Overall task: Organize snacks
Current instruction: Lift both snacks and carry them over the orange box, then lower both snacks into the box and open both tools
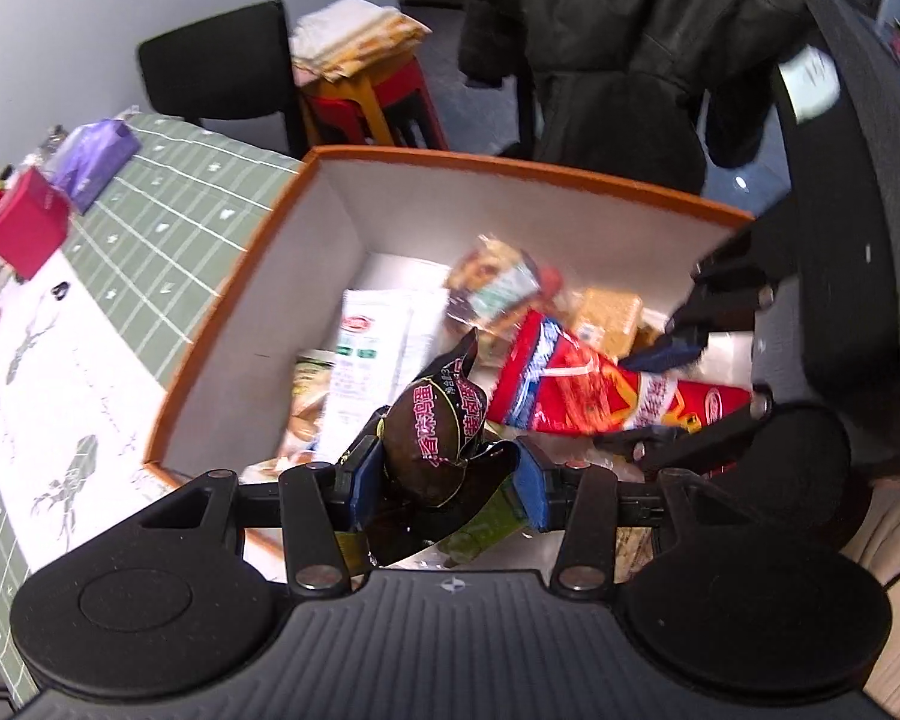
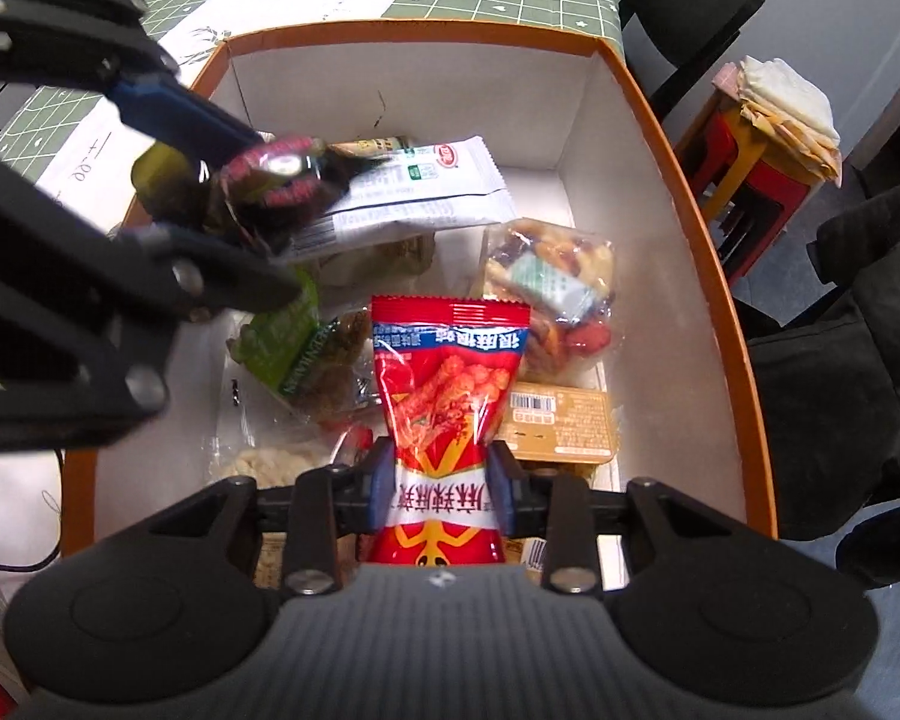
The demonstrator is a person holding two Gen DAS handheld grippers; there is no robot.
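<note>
An orange-rimmed white box (image 1: pixel 282 228) (image 2: pixel 678 138) holds several snack packs. My left gripper (image 1: pixel 450 474) is shut on a dark brown snack pack with pink print (image 1: pixel 444 426) and holds it over the box's near side; it also shows in the right wrist view (image 2: pixel 276 180). My right gripper (image 2: pixel 441 489) is shut on a red spicy snack bag (image 2: pixel 447 384) above the box; that bag shows in the left wrist view (image 1: pixel 576 390). Inside lie a white pack (image 2: pixel 408 192), a mixed nut bag (image 2: pixel 549 288), a tan tray pack (image 2: pixel 561 426) and a green pack (image 2: pixel 285 342).
The box stands on a green grid tablecloth (image 1: pixel 168 204). A red box (image 1: pixel 27 228) and a purple pack (image 1: pixel 93 156) sit further along the table. A black chair (image 1: pixel 222 66), a red and yellow stool (image 1: pixel 372 96) with folded cloths, and a dark coat (image 1: pixel 618 42) stand beyond.
</note>
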